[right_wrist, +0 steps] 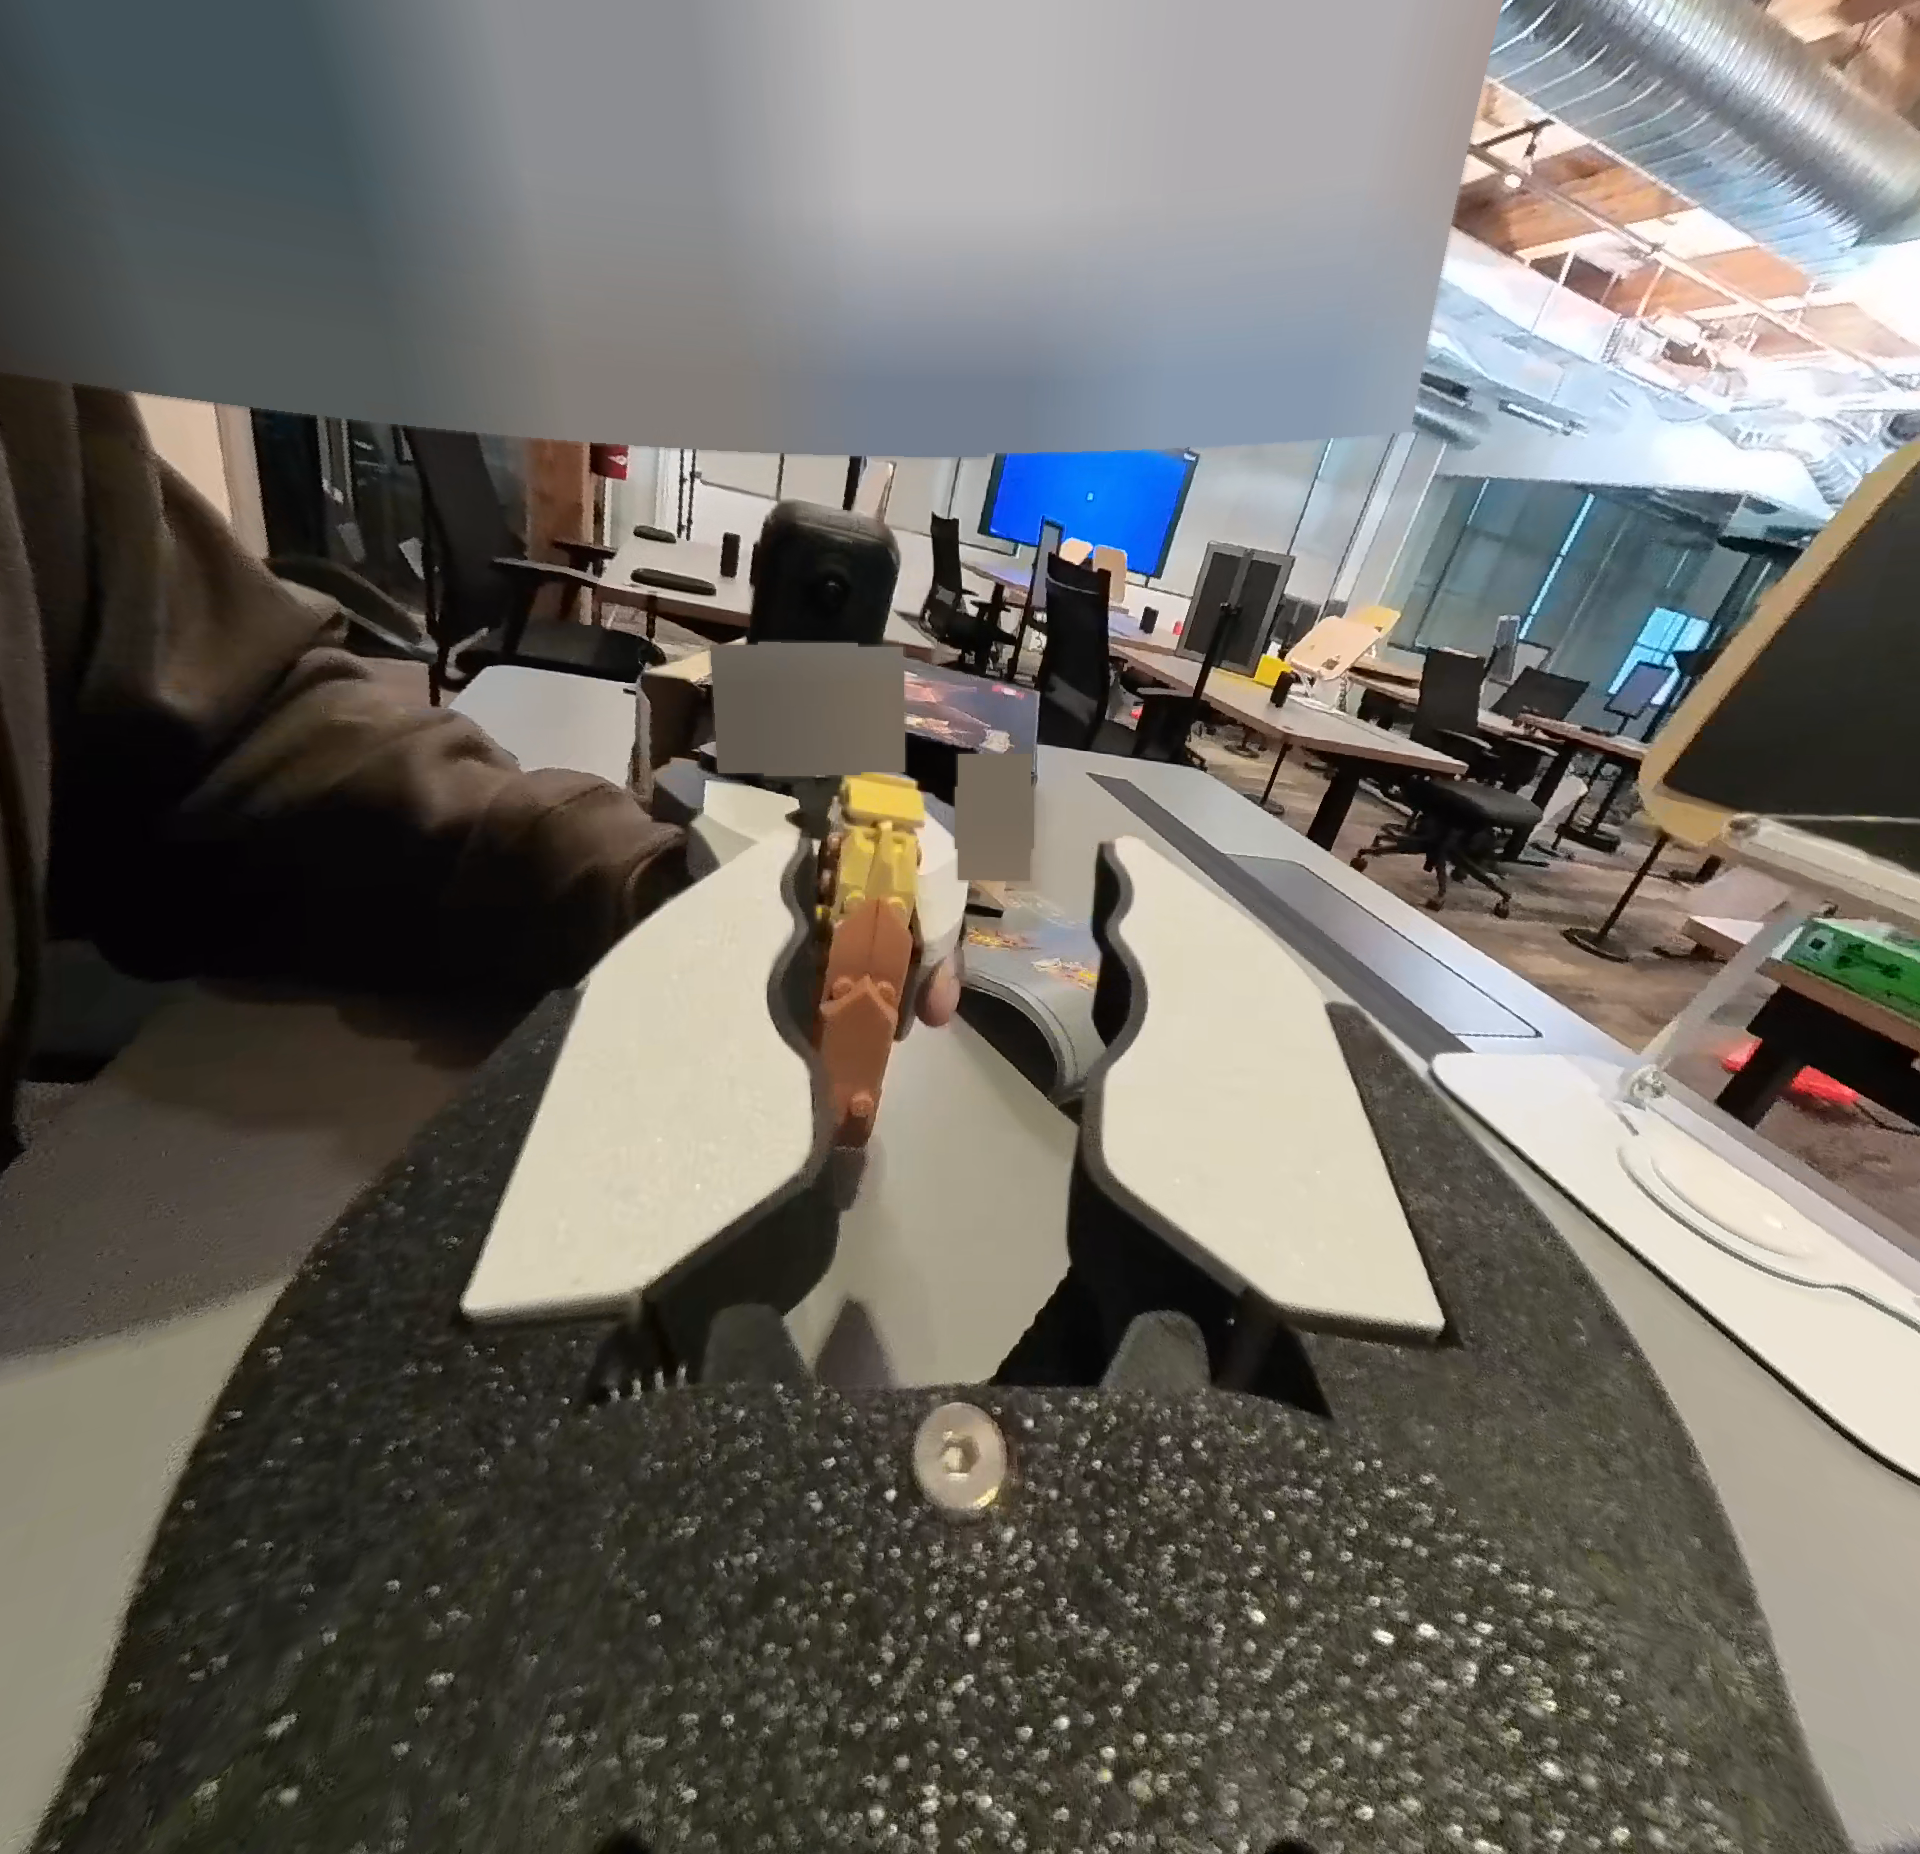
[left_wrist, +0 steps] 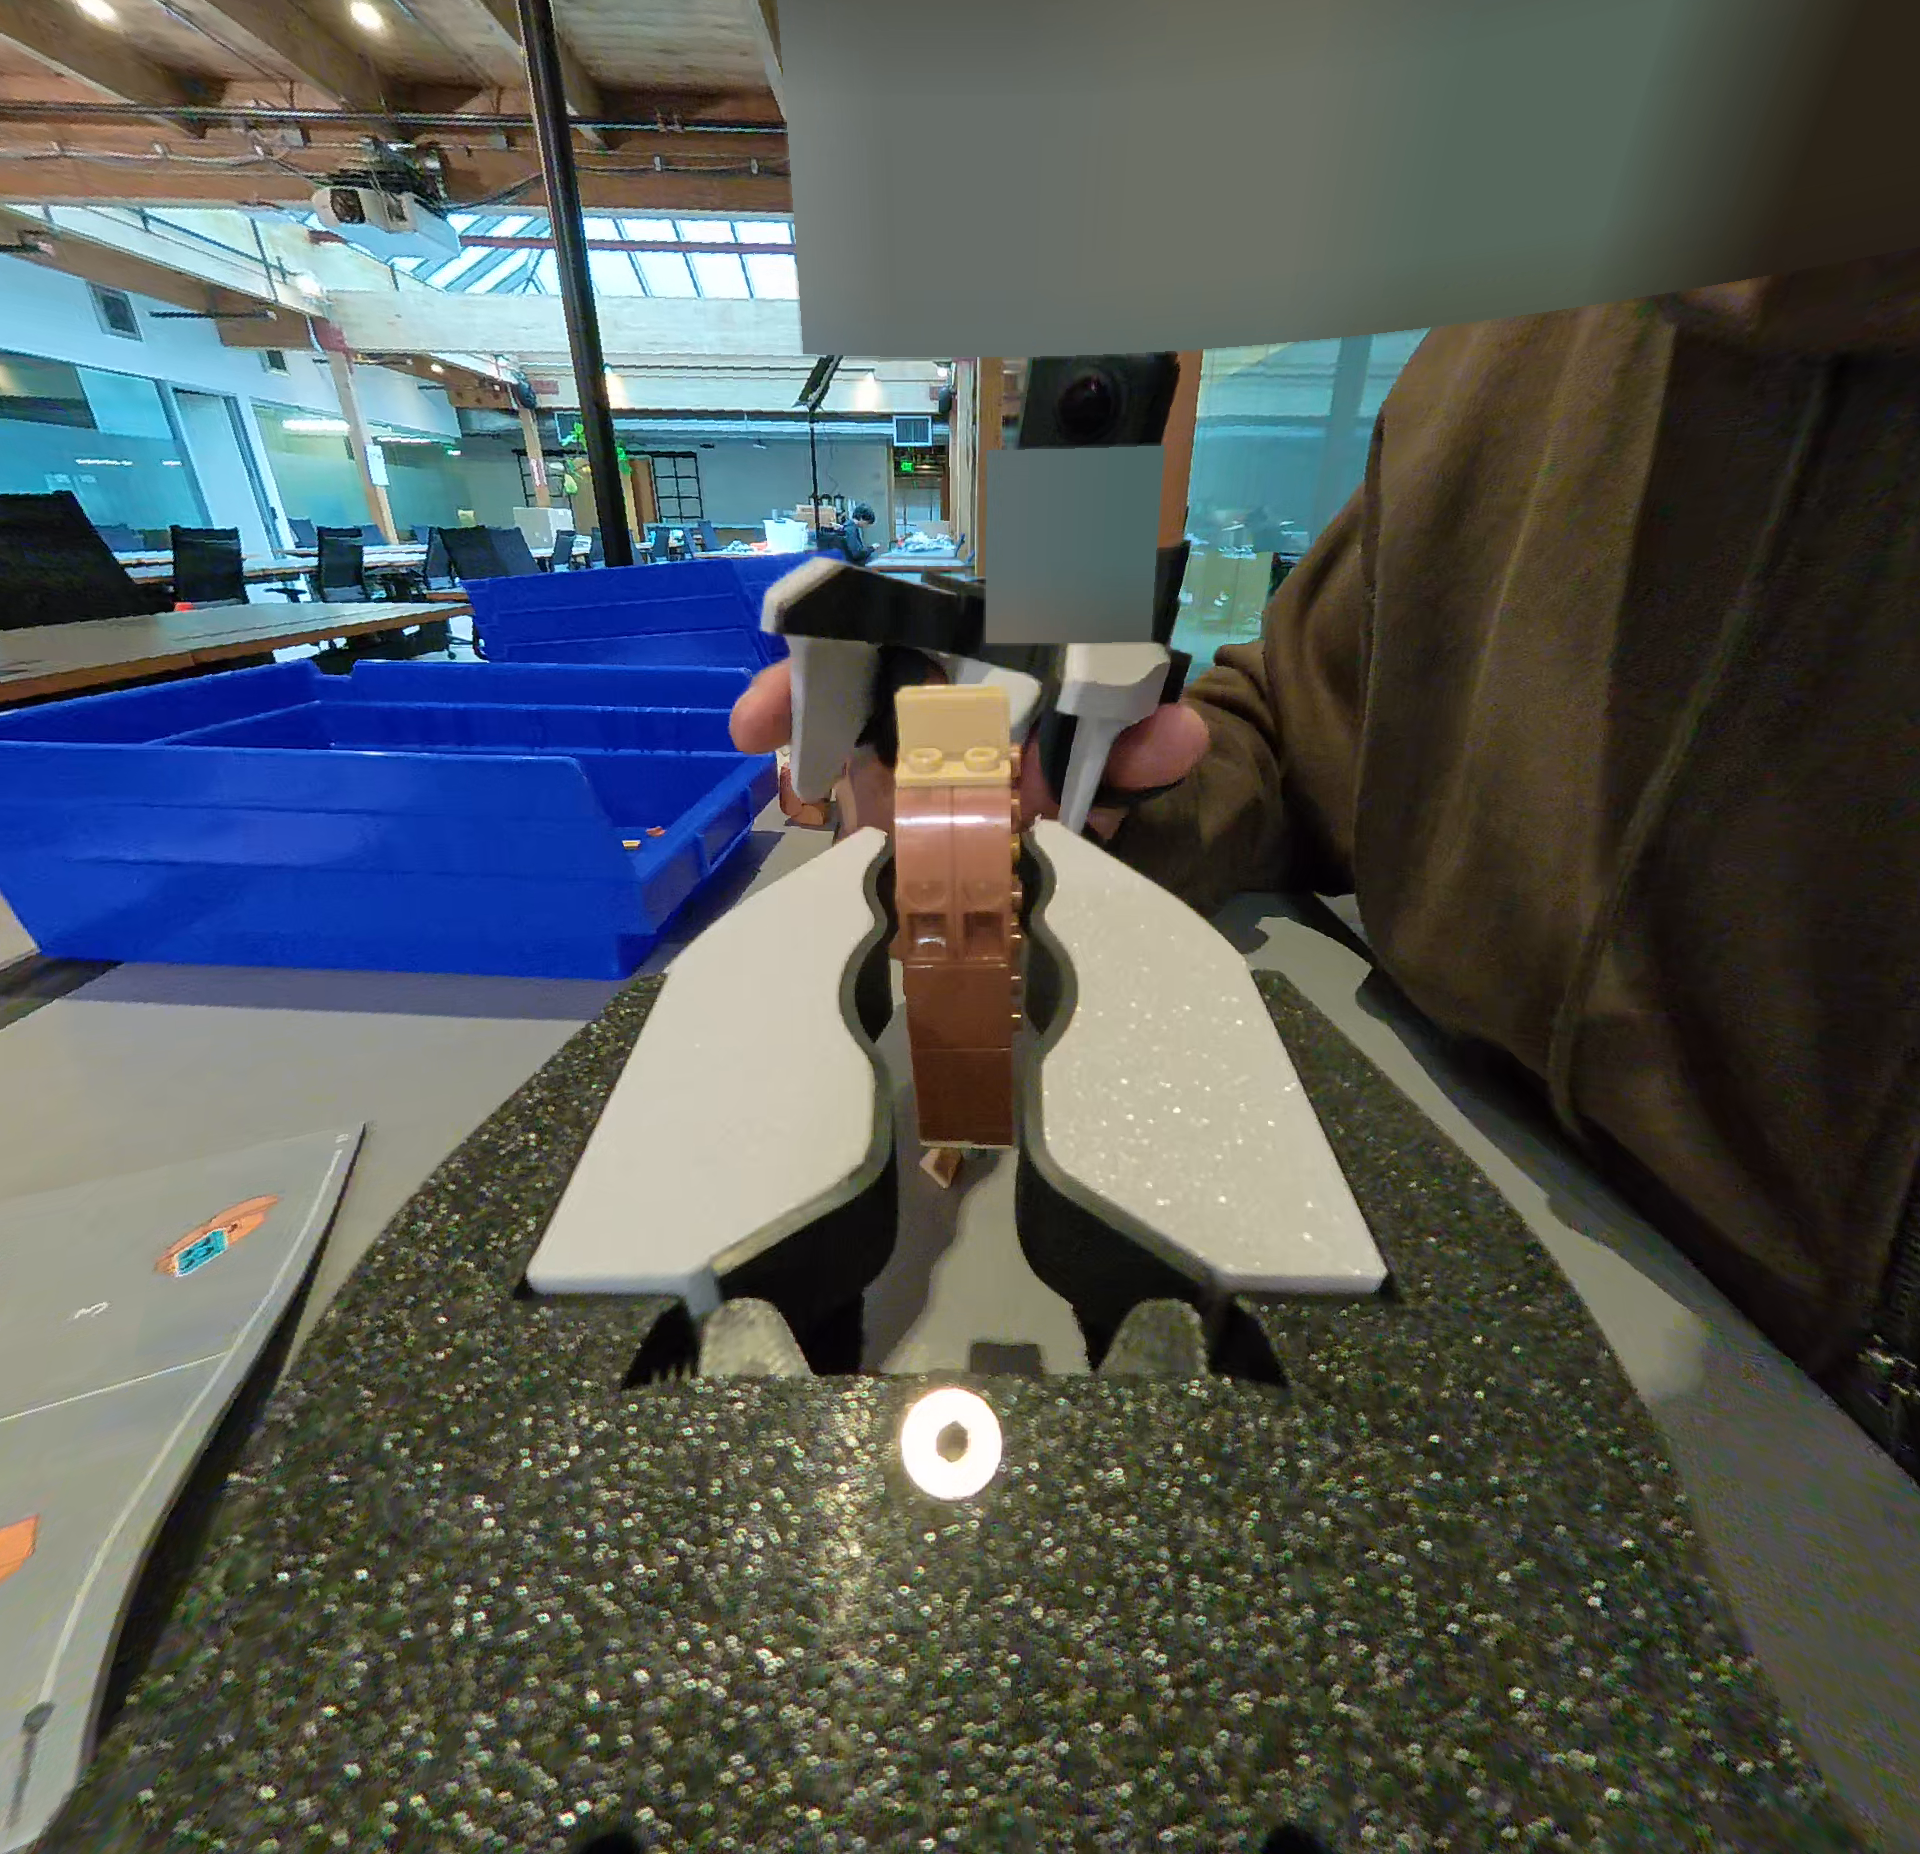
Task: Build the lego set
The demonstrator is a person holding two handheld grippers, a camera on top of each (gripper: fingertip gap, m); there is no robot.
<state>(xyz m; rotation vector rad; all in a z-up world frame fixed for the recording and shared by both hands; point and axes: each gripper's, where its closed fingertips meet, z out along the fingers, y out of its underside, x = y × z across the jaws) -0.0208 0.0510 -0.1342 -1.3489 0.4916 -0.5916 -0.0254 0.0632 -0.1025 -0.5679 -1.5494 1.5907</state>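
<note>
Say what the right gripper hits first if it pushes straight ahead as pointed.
Likely the brown lego assembly clamped in the left gripper, by the open right gripper's left finger; depth is unclear.

You are working in a large open-plan office, in a converted industrial building by the look of it. Ahead and to the left of your left tool, long desks stand in rows with black office chairs, backed by glass-walled rooms. Above them run timber beams, skylights and track lights. Past your right tool, more desks and rolling chairs fill a wood floor, a wall screen glows blue, and a ribbed silver air duct crosses the exposed ceiling above and to the right.
</note>
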